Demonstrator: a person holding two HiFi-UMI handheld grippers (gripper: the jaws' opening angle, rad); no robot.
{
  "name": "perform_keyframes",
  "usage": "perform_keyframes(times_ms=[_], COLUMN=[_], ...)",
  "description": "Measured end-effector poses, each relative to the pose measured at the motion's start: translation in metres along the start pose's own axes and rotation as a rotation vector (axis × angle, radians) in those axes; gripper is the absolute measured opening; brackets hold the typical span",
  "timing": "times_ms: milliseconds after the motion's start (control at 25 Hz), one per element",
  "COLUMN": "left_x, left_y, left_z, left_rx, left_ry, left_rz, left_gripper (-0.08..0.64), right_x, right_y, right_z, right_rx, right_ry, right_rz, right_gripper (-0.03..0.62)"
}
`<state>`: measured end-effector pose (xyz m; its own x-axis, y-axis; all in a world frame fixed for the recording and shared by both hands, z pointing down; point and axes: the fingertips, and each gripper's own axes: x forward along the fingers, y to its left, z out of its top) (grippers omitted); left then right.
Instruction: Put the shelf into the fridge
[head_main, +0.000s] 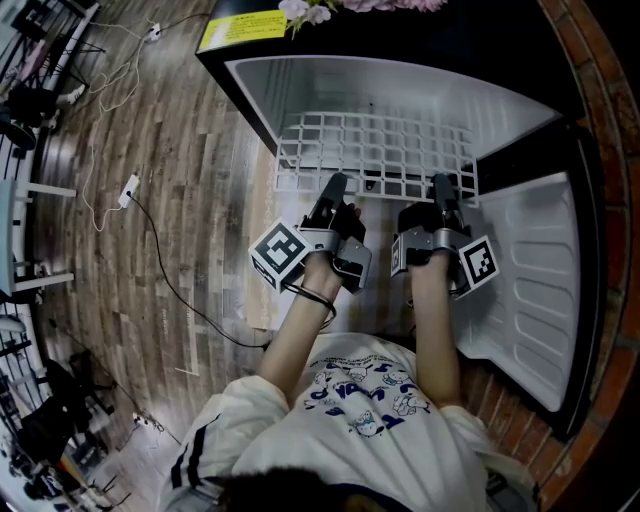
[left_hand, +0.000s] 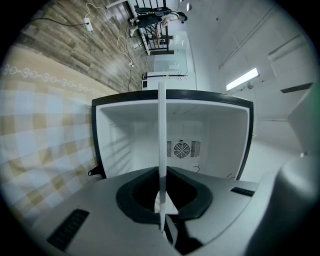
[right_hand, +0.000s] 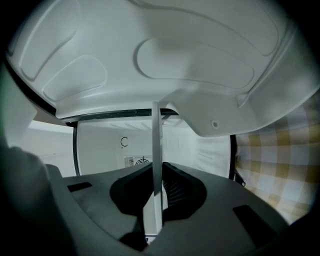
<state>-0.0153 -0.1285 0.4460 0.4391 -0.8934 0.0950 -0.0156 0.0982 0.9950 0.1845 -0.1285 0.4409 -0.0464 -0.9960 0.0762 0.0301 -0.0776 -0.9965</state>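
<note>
A white wire shelf lies flat, partway inside the open white fridge, its near edge sticking out toward me. My left gripper is shut on that near edge at the left. My right gripper is shut on it at the right. In the left gripper view the shelf shows edge-on as a thin white bar running from the jaws into the fridge cavity. In the right gripper view the shelf shows the same way, under the fridge door.
The fridge door hangs open at the right, next to a brick wall. A checked mat lies under the fridge. Cables and a power strip run over the wooden floor at the left.
</note>
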Motion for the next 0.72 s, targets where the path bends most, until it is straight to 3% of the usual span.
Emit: perform_keyframes(times_ms=[720], left_x=[0.0011], left_y=[0.0025], left_z=[0.0013], left_rx=[0.008], left_ry=[0.001], left_rz=[0.001], left_gripper=[0.037], right_x=[-0.0004], right_y=[-0.002], right_z=[-0.0007], right_rx=[-0.005], right_ry=[-0.009], right_rz=[0.004], right_gripper=[0.049])
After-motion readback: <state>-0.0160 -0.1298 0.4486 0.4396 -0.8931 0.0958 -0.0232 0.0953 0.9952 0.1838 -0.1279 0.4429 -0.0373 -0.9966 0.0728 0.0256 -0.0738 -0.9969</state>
